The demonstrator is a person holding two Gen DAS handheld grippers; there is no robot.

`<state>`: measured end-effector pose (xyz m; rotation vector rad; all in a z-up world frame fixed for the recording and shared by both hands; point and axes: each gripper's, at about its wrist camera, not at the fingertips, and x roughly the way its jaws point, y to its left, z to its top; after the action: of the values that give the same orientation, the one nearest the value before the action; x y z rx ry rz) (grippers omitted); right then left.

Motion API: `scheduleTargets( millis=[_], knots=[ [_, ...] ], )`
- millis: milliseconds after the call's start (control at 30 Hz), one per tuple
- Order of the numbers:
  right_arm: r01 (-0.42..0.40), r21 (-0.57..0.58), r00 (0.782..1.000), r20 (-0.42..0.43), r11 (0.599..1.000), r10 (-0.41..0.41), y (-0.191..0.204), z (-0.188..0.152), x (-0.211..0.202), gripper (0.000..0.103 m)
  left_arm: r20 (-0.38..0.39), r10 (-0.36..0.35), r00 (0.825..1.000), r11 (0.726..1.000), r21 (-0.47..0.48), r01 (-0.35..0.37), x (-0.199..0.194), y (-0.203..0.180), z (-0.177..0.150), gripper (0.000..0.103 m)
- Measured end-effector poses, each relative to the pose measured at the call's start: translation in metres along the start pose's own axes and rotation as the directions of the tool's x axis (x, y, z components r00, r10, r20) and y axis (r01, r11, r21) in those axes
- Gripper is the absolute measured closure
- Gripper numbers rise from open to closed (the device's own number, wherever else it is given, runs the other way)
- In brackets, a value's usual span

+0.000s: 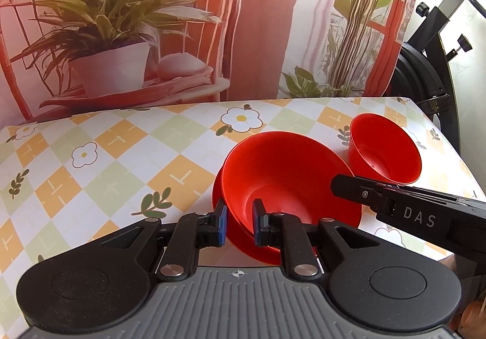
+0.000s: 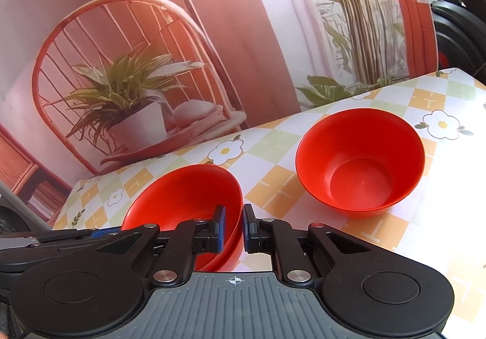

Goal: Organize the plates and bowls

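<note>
A table (image 1: 100, 156) under a flowered check cloth is seen, with a printed backdrop (image 1: 136, 19) of a chair and plants behind it. Two red bowls are on it. The near bowl (image 1: 288, 184) lies toward the near right of the table in the left view and appears to be nested in or resting on another red piece, of which only an edge shows below it; whether that is a plate or a second bowl cannot be told. It is tilted, its mouth facing up and toward the far left, and being round it has no long axis to speak of. The far bowl (image 2: 360, 161) stands apart to the right, upright, mouth up. The near bowl's rim is held on two sides: the left gripper (image 1: 238, 223) is closed on the near wall, one pad outside and one inside, and the right gripper (image 2: 234, 228) is pinched nearly shut on the right rim. The task is judged to be partly done: one stack has perhaps been started, the far bowl has yet to be gathered, and no clear plate is visible.
</note>
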<state>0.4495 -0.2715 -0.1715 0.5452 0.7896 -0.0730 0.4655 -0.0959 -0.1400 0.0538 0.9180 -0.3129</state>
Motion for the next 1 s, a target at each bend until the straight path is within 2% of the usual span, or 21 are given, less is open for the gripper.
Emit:
scheduleTargets(
  millis=[67,133,167,200,433,600,733,1000],
  knots=[
    [-0.002,0.006,1.000,0.007,1.000,0.002,-0.003,0.000,-0.003,0.090,-0.001,0.006,1.000,1.000,-0.001,-0.006,-0.001,0.000,0.001,0.084],
    [-0.002,0.012,1.000,0.015,1.000,0.002,-0.006,0.000,-0.006,0.090,0.002,0.018,1.000,1.000,0.002,-0.018,-0.002,-0.001,0.002,0.078],
    [-0.003,0.014,1.000,0.020,1.000,0.002,-0.007,0.001,-0.009,0.090,0.003,0.027,1.000,1.000,0.003,-0.027,-0.002,-0.002,0.002,0.069],
    [-0.003,0.014,1.000,0.024,1.000,0.002,-0.008,0.001,-0.010,0.090,0.006,0.033,0.999,0.999,0.002,-0.033,-0.003,-0.002,0.002,0.066],
    [0.007,0.034,0.997,0.074,0.999,-0.009,-0.025,0.006,-0.030,0.090,0.002,0.071,0.997,0.997,-0.028,-0.071,-0.005,0.002,0.003,0.066],
    [0.048,0.032,0.991,0.126,0.998,-0.051,-0.044,0.011,-0.051,0.090,0.040,0.028,0.999,0.999,-0.036,-0.027,-0.011,-0.013,0.017,0.066],
    [0.103,0.042,0.981,0.161,0.994,-0.108,-0.068,0.015,-0.062,0.090,0.074,-0.044,0.996,0.999,-0.009,0.045,-0.012,-0.040,0.031,0.066],
    [0.167,0.111,0.967,0.175,0.980,-0.185,-0.111,0.015,-0.064,0.090,0.009,-0.137,0.991,0.989,0.051,0.136,0.019,-0.087,0.052,0.066]
  ],
)
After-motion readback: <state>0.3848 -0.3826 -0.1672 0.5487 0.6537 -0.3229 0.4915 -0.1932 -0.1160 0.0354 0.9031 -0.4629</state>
